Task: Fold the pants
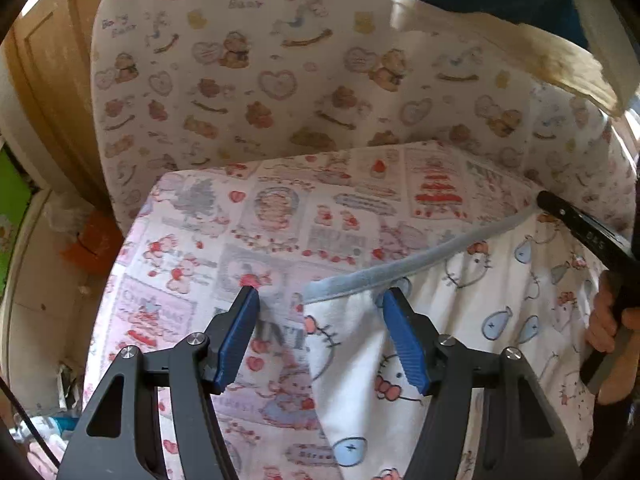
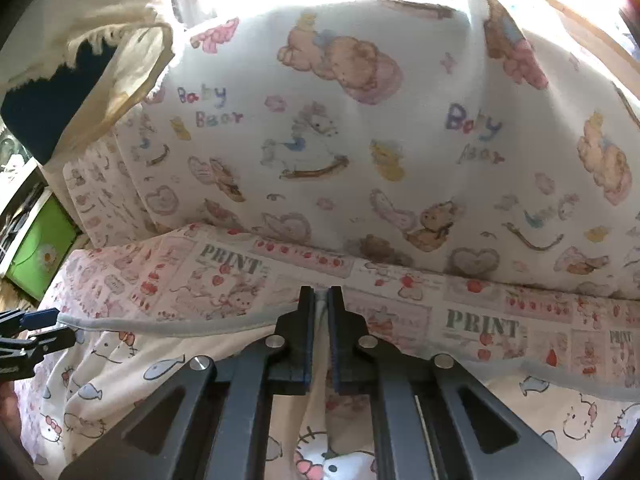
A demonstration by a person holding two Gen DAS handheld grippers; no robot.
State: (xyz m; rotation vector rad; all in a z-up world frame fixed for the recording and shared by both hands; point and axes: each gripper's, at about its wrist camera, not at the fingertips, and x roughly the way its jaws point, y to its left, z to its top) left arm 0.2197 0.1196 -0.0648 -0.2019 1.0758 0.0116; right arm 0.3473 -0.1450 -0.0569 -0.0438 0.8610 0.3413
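White pants (image 1: pixel 460 320) with a cat-and-fish print and a pale blue waistband (image 1: pixel 420 258) lie on a pink patterned sheet (image 1: pixel 248 216). My left gripper (image 1: pixel 322 294) is open over the waistband's left corner, which lies between its blue pads without being pinched. In the right wrist view, my right gripper (image 2: pixel 321 294) is shut on a fold of the waistband (image 2: pixel 160 324), and white cloth shows between its pads. The right gripper (image 1: pixel 580 232) and the hand holding it (image 1: pixel 608 320) reach in from the right. The left gripper (image 2: pixel 36 320) shows at the left edge of the right wrist view.
A bear-print cushion (image 1: pixel 280 60) stands upright behind the sheet. A wooden cabinet (image 1: pixel 52 80) is on the left. A cream fringed cloth over something dark blue (image 1: pixel 520 20) hangs at the upper right. A green box (image 2: pixel 40 256) sits beside the bed.
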